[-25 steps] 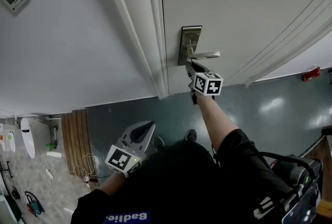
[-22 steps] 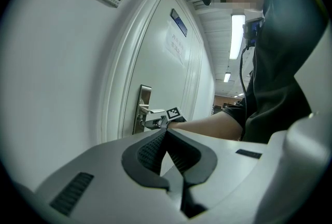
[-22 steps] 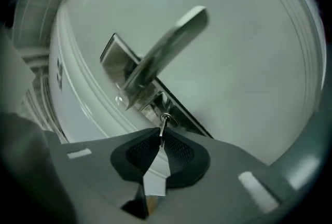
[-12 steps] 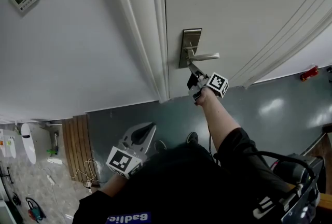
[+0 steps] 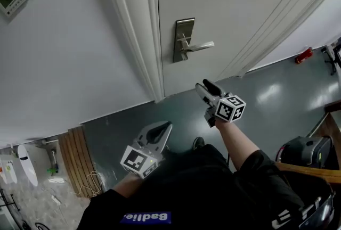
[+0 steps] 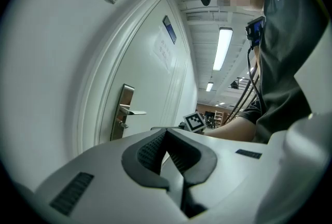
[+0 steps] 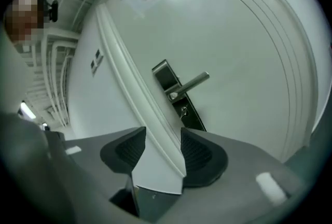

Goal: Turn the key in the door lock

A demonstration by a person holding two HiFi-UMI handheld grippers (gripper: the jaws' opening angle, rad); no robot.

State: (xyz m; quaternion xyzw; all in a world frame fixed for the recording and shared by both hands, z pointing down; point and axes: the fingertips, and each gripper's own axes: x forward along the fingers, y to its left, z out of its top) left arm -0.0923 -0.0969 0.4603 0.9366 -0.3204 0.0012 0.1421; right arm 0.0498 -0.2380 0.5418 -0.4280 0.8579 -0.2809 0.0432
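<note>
The door is shut in its frame, so it will not swing while you work. The metal lock plate sits near its edge, with the handle sticking out level across it. Come in under the handle rather than over it, so you don't press it down.

Your right gripper hangs well away from the door. Its jaws have just been opening and stand wide with nothing between them. Your left gripper is low by your body, jaws together and empty. Leave it there.

The key is small and sits in the lock just below the handle, on the lower part of the plate. It looks like the grip needs retaking. Line the right jaws up flat on both sides of the key's head, close firmly, then roll your wrist about the key's own line without pulling outward.
</note>
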